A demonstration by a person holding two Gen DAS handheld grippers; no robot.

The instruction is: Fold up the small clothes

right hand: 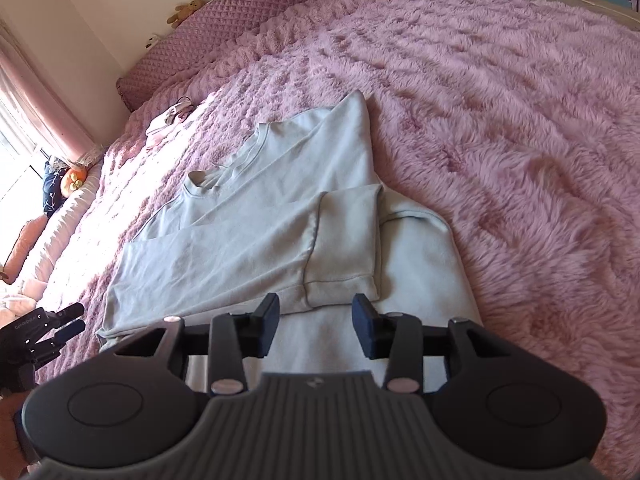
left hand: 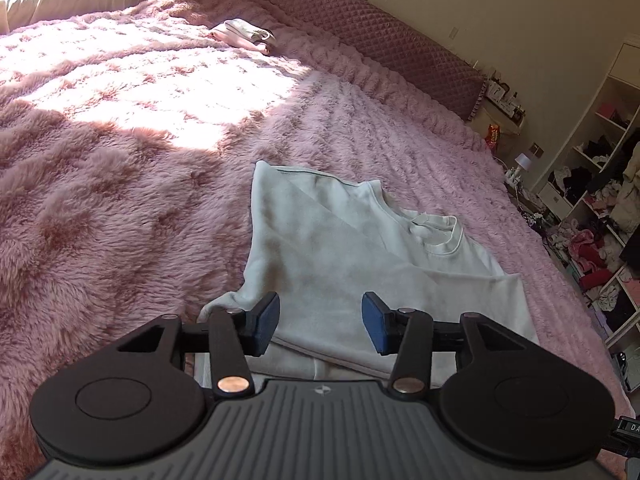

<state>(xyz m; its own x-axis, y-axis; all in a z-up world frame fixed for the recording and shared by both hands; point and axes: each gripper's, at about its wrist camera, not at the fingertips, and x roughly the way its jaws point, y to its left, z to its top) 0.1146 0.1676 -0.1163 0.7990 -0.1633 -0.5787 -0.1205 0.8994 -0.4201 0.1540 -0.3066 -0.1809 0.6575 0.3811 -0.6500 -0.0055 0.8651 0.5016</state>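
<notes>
Hovering released over the pale sweatshirt [right hand: 256,216], both tools gape; only the right view shows its folded sleeve [right hand: 344,244].

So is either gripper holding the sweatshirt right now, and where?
Neither. The left gripper and right gripper are both open above the pale sweatshirt, with nothing between the pads.

A home bedroom — a wide bed under a fluffy pink plush blanket [left hand: 120,184], a quilted mauve padded headboard [left hand: 360,28], a small brown teddy bear [right hand: 186,10], and white open shelves [left hand: 592,168] crammed with clothes.
</notes>
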